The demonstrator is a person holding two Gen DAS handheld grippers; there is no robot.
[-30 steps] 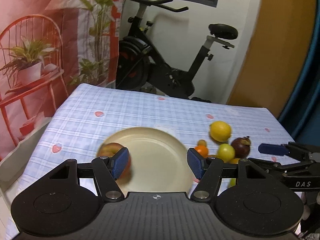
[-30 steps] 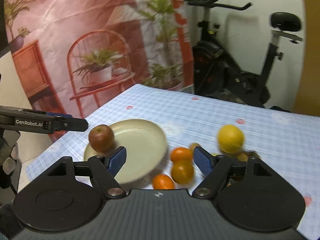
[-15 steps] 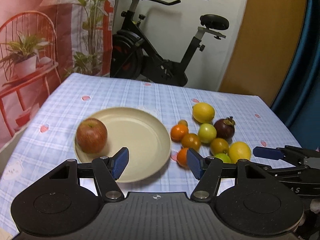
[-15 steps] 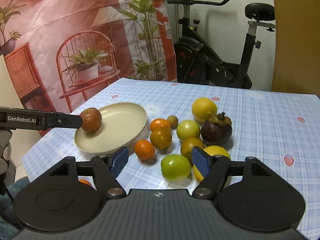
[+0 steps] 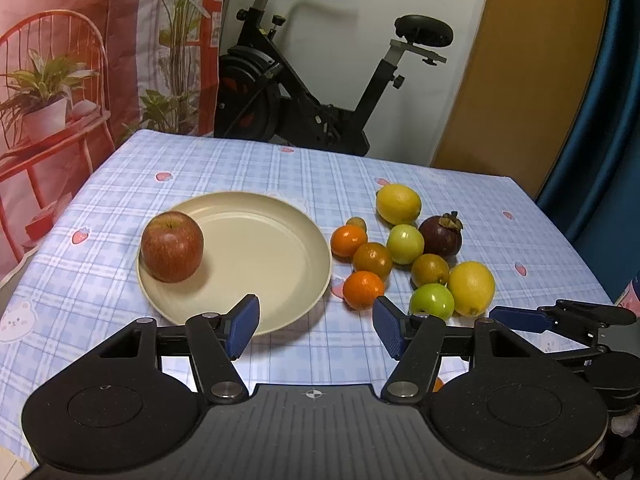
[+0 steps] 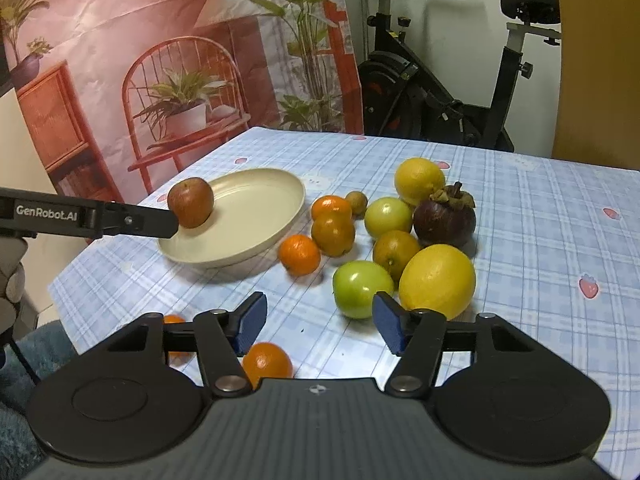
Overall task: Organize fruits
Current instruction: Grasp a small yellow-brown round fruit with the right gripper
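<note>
— One apple [image 5: 172,246] is on the cream plate [image 5: 280,220] so far, at its left rim. How do you stand?

— Both my tools are empty. My left gripper [image 5: 316,326] has its jaws parted over the plate's near edge with nothing between them. My right gripper [image 6: 318,322] has just been narrowing its jaws, yet they are still apart and grip nothing; only bare checked tablecloth [image 6: 560,208] lies between the pads.

— Where is the rest of the fruit?

— Clustered on the cloth to the right of the plate: two lemons [image 6: 437,281], a mangosteen [image 6: 444,216], green fruits with the nearest green one [image 6: 362,288] touching the big lemon, and several tangerines [image 6: 300,254]. One more tangerine [image 6: 267,364] sits close under my right tool, by its left finger.

— What would you take next?

— I judge the green fruit or the near lemon, since they lie just ahead of my right jaws. The gap looks too narrow for the lemon, so I would widen first, then come down with one pad on each side at the fruit's widest part.

— Any risk?

— Round fruit rolls. Nudging one may scatter its neighbours, so I would close slowly and lift straight up before crossing to the plate.
</note>
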